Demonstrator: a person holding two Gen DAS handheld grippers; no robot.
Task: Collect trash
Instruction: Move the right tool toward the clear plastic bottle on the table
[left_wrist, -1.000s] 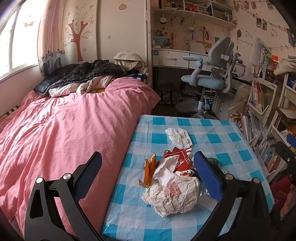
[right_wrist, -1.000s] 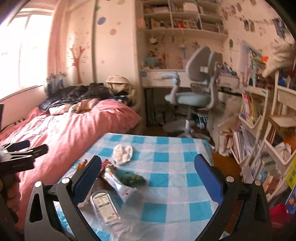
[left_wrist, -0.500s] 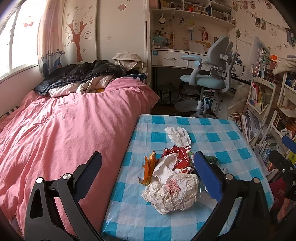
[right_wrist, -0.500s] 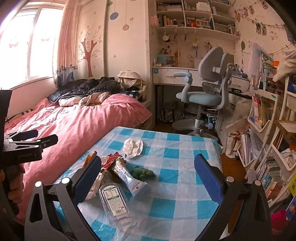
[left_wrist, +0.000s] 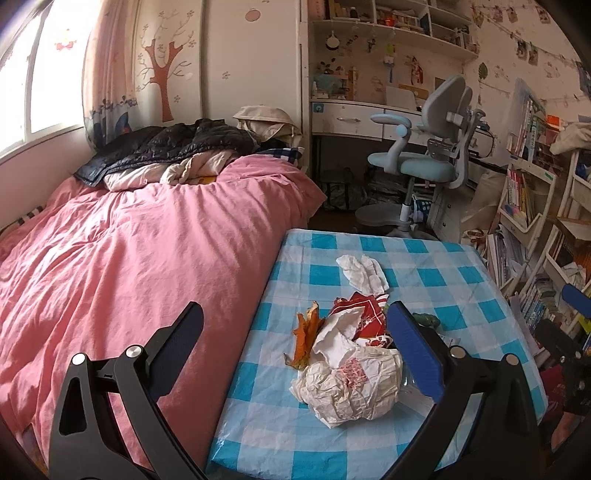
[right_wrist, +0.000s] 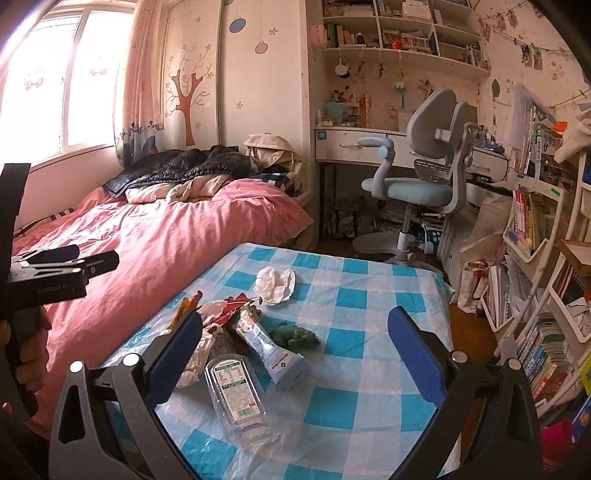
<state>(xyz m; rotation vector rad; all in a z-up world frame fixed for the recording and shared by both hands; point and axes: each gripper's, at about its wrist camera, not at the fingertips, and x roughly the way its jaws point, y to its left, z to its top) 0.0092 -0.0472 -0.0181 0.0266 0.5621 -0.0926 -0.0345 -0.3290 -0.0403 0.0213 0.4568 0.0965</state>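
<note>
Trash lies on a table with a blue-and-white checked cloth (left_wrist: 436, 273) (right_wrist: 369, 325): a crumpled white paper bag (left_wrist: 351, 384), a red wrapper (left_wrist: 364, 314), orange peel (left_wrist: 304, 332), a white tissue (left_wrist: 364, 271) (right_wrist: 275, 280), a clear plastic bottle (right_wrist: 236, 395), a pale blue tube (right_wrist: 269, 347) and a green scrap (right_wrist: 293, 334). My left gripper (left_wrist: 295, 350) hovers open, short of the pile, over the table's left edge. My right gripper (right_wrist: 295, 347) hangs open above the bottle and tube. Neither holds anything.
A bed with a pink duvet (left_wrist: 129, 266) butts against the table's left side. A grey-blue desk chair (right_wrist: 424, 177) and a desk stand behind. Crowded bookshelves (right_wrist: 535, 258) line the right. A hand holds the left gripper (right_wrist: 55, 273) at the right wrist view's left edge.
The right gripper has lifted and steadied, and its view now shows more of the room. The left gripper has drifted only slightly. The trash lies as before.
</note>
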